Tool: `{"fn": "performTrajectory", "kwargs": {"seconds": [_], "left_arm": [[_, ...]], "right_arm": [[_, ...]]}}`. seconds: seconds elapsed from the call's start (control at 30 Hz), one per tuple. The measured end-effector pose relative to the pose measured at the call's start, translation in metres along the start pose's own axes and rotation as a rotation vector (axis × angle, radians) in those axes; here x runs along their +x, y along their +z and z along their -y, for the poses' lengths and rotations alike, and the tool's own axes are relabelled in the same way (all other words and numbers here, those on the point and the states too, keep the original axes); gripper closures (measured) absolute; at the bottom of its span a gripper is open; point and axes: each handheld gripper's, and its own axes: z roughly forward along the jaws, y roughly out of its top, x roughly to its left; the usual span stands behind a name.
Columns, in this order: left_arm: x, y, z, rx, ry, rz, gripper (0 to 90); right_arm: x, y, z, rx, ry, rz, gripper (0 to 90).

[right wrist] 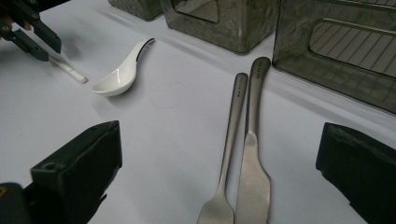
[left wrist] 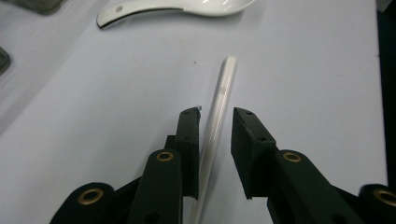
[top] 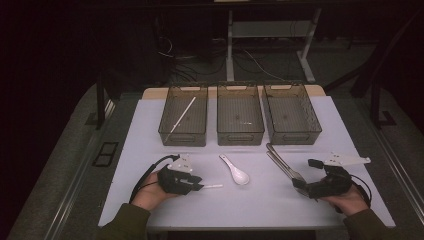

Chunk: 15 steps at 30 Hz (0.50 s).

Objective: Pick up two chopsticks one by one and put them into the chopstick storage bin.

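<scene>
A thin white stick (top: 212, 186) (left wrist: 219, 93) lies flat on the white table, and my left gripper (top: 200, 186) (left wrist: 215, 111) is down over its near end. The stick runs between the two black jaws; the left jaw is against it and a gap shows at the right jaw, so the gripper is open. My right gripper (top: 300, 186) (right wrist: 218, 126) stands wide open low over the table, with a metal fork (right wrist: 231, 135) and a metal knife (top: 282, 162) (right wrist: 252, 154) lying side by side between its jaws, untouched. A white ceramic spoon (top: 236, 171) (left wrist: 177, 8) (right wrist: 119, 74) lies between the two grippers.
Three see-through grey bins stand in a row at the back: the left bin (top: 183, 142) holds another white stick (top: 182, 114), the middle bin (top: 240, 139) and the right bin (top: 292, 140) look bare. The left gripper (right wrist: 32, 32) appears far off in the right gripper view.
</scene>
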Motion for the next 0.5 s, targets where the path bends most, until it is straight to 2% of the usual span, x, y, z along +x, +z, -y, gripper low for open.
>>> {"fn": "performTrajectory", "kwargs": {"seconds": [0.23,0.37,0.5], "left_arm": [[0.0033,0.0067,0.0051,0.037,0.001,0.000,75.6],[0.0049,0.0072,0.0072,0.025,-0.006,0.002,78.1],[0.0039,0.0076,0.0064,0.036,0.014,-0.006,80.2]], "right_arm": [[0.0002,0.0005,-0.0001,0.004,-0.003,-0.001,0.4],[0.0002,0.0008,0.0000,0.005,-0.005,-0.001,0.4],[0.0004,0.0013,0.0001,0.010,-0.010,-0.001,0.4]]}}
